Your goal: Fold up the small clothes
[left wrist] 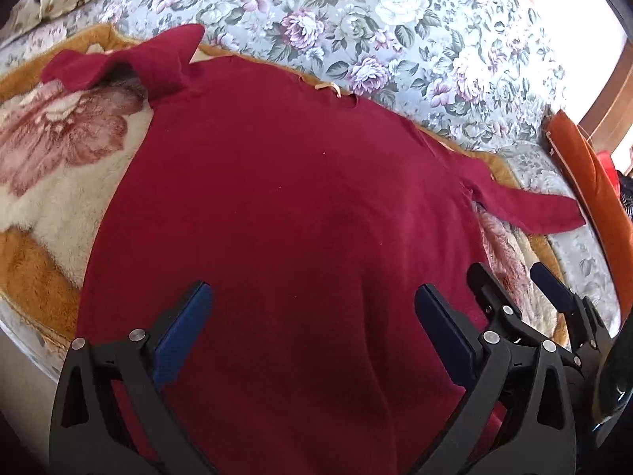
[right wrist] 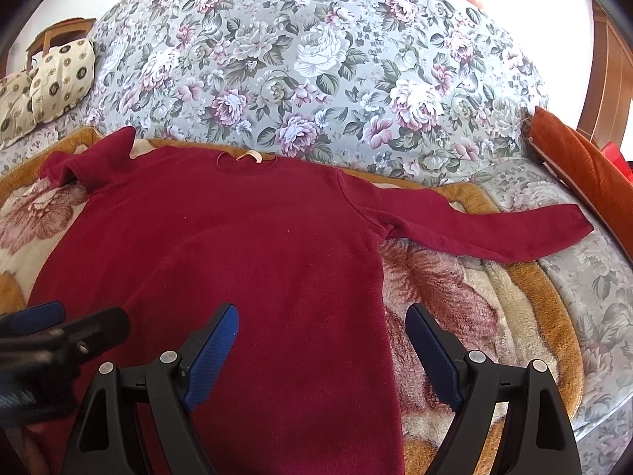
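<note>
Right wrist: floral bedspread [right wrist: 316, 63], plush blanket [right wrist: 455, 285].

No writing, brand, number or sign could be read in either view. The only label was a small pale tag [right wrist: 247, 157] at the far neck edge of the red top [right wrist: 253, 261], and it was too small and blurred to show any print; in the left wrist view the same tag [left wrist: 328, 87] was just as unreadable. The flowered sheet [right wrist: 324, 79] and the patterned pillow [right wrist: 59, 79] bore only ornament.
</note>
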The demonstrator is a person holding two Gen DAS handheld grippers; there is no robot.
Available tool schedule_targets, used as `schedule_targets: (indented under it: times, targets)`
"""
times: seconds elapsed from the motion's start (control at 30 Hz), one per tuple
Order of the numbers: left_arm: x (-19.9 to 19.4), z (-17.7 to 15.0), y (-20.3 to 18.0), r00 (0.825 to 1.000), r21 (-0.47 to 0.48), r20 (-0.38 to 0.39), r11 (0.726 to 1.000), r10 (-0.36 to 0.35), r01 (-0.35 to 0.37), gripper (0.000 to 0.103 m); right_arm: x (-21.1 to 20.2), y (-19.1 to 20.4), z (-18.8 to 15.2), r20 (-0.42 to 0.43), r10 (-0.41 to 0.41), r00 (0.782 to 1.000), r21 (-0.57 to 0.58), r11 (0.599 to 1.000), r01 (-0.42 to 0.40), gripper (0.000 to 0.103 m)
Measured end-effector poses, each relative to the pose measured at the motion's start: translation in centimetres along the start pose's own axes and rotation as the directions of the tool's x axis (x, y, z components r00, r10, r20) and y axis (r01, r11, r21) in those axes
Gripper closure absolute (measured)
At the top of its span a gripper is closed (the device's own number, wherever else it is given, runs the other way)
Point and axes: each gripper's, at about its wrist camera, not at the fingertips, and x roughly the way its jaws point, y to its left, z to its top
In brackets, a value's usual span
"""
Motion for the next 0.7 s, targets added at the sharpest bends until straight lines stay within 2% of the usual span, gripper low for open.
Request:
schedule_targets:
  times: [0.4, 0.7]
  targets:
    - [0.3, 0.2, -0.1, 1.000, 0.018, -0.018, 1.000, 0.025, -0.024, 0.001, 0.7, -1.4, -0.1, -0.032, 0.027, 0.999, 0.049, 0.998, -0.026, 0.018]
    - [0.2, 0.1, -0.2, 1.000, 0.028, -0.017, 0.999, 0.024, -0.024, 0.001, 0.6, -1.6, -0.2, -0.041, 0.011, 0.999, 0.051, 0.999, -0.009, 0.018]
